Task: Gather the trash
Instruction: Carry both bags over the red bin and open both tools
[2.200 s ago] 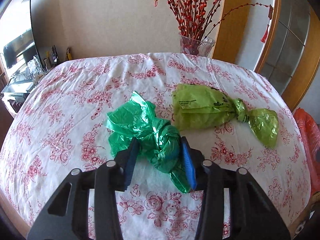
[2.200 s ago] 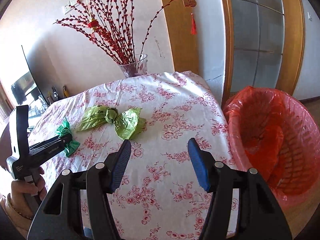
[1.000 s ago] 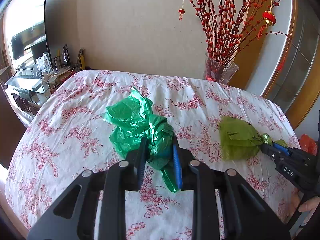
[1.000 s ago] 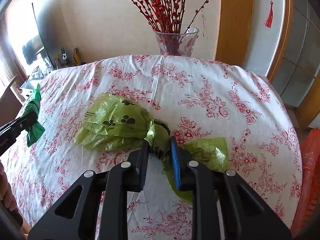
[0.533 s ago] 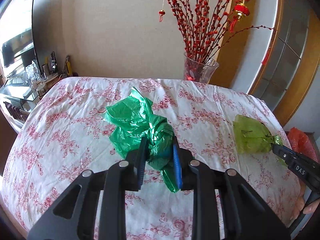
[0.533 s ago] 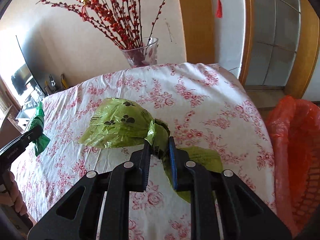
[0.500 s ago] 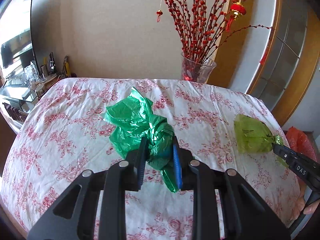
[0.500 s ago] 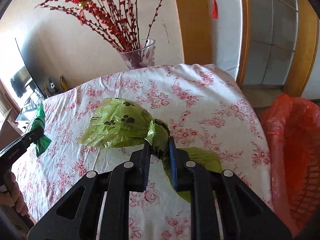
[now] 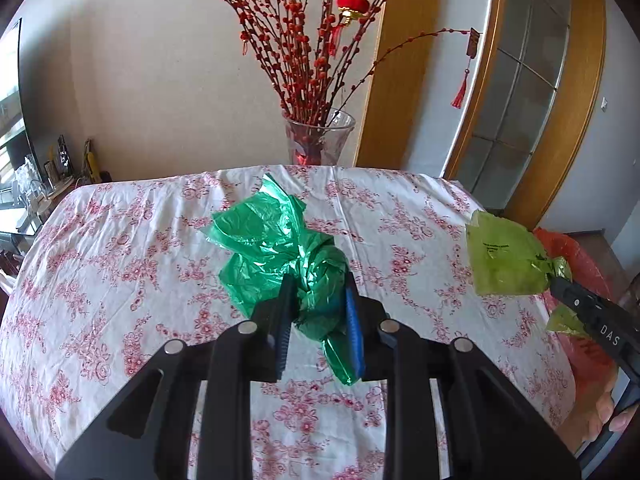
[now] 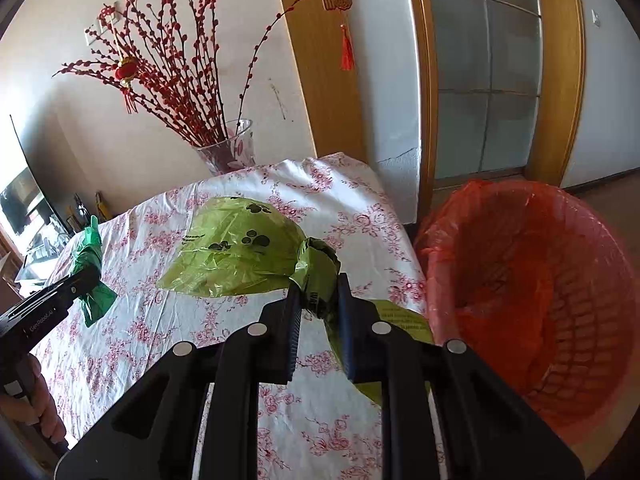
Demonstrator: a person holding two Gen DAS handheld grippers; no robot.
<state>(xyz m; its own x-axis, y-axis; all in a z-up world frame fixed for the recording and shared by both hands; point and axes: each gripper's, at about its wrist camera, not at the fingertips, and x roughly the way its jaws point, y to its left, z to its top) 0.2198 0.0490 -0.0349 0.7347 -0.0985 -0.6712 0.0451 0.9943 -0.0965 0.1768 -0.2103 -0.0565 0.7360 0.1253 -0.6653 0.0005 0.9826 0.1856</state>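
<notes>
My left gripper (image 9: 318,312) is shut on a crumpled dark green plastic bag (image 9: 272,252) and holds it above the floral tablecloth (image 9: 120,264). My right gripper (image 10: 318,292) is shut on the knotted neck of a light green bag with paw prints (image 10: 236,256), lifted near the table's right edge. That bag also shows at the right of the left wrist view (image 9: 502,260). The dark green bag shows at the left of the right wrist view (image 10: 90,268). A red basket lined with a red bag (image 10: 532,280) stands on the floor right of the table.
A glass vase of red berry branches (image 9: 318,140) stands at the table's far edge. A wooden door frame and glass door (image 10: 488,92) are behind the basket. A TV and a cluttered shelf (image 9: 24,184) lie far left.
Both grippers have lifted their bags off the table. The right gripper has carried the light green bag rightwards, close to the red basket. The left gripper still holds the dark green bag.
</notes>
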